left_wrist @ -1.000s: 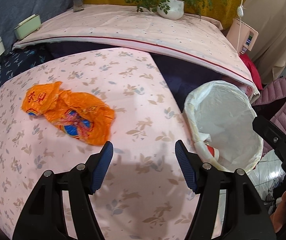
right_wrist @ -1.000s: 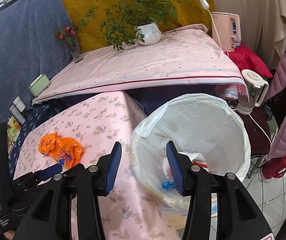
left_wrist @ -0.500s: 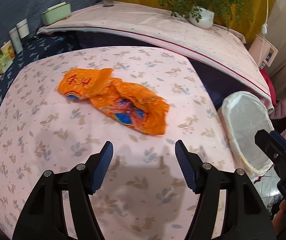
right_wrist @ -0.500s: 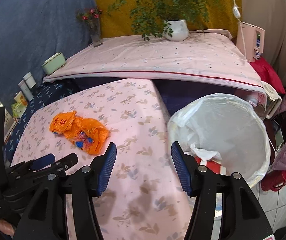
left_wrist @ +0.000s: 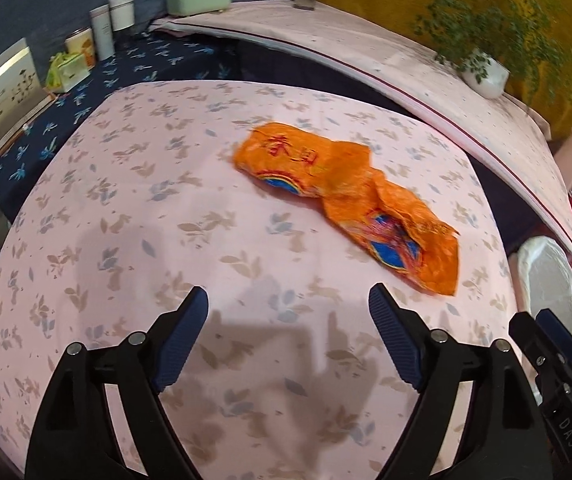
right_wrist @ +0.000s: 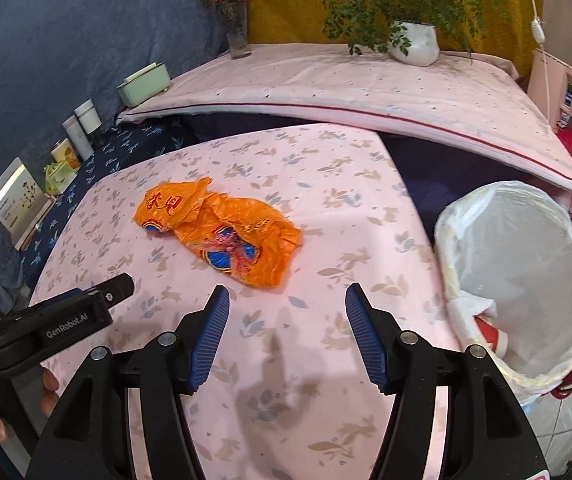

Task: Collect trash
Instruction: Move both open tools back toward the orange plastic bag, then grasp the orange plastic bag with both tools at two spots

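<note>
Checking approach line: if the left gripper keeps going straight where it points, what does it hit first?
Probably the bare tablecloth, not the orange bag. The left gripper points down at the cloth, its jaws opening with nothing between them; the bag lies further on and right of its line. Depth is uncertain in the fisheye view.

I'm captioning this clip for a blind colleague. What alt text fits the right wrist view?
A crumpled orange plastic bag lies on a pink floral tablecloth, just beyond the empty right gripper, whose jaws are opening. A white-lined trash bin stands off the table's right edge, and the left gripper enters from the left.
</note>
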Demonstrator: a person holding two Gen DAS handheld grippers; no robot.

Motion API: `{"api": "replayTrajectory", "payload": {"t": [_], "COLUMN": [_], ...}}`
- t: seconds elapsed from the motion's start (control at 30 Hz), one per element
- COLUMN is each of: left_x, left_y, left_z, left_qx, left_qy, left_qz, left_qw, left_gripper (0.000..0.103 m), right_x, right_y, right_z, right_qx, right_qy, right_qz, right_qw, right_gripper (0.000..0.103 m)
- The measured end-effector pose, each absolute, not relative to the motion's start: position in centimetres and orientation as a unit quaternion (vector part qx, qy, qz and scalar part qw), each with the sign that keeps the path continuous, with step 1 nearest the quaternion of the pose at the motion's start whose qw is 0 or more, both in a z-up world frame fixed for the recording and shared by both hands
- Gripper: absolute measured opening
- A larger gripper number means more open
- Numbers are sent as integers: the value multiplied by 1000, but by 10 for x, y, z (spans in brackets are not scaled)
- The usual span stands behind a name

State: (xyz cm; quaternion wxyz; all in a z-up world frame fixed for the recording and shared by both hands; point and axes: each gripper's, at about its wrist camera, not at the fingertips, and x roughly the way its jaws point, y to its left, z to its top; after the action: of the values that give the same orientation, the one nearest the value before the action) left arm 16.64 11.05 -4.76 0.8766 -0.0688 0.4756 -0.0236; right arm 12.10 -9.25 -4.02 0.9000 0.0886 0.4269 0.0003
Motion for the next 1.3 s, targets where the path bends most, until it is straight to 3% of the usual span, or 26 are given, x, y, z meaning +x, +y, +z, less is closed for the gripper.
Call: {"api": "replayTrajectory", "payload": {"t": [0.17,0.53,0.77,0.97,1.1,1.2,1.3], "left_x": [187,263,303,307,299,290,277], "left_y": [126,133,124,112,103,96,91], "left_z": [-48,-67,-95,-105,-105,-104,-103], "left_qx": [-83,-178,-185,-141,-110,-97,-91], "left_qy": [470,486,508,508,503,502,505], "left_qz": [-9,-8,17,12,-9,-26,-37], "left_qw": [879,855,841,850,857,859,857], "left_gripper": [84,84,83,55,27,17,13], "right_x": [142,197,224,228,223,215,202], "right_y": [-86,-85,-86,-81,-76,-77,-82], "right_z": [-54,-88,-108,-116,-117,-117,-117], "right_qx": [100,108,117,100,82,80,91], "right_qy": [439,460,472,469,466,468,471], "right_qz": [7,-8,-13,-14,-8,-3,1], "right_qw": [893,881,874,877,881,880,877], "right_gripper": [59,59,59,60,43,28,18]}}
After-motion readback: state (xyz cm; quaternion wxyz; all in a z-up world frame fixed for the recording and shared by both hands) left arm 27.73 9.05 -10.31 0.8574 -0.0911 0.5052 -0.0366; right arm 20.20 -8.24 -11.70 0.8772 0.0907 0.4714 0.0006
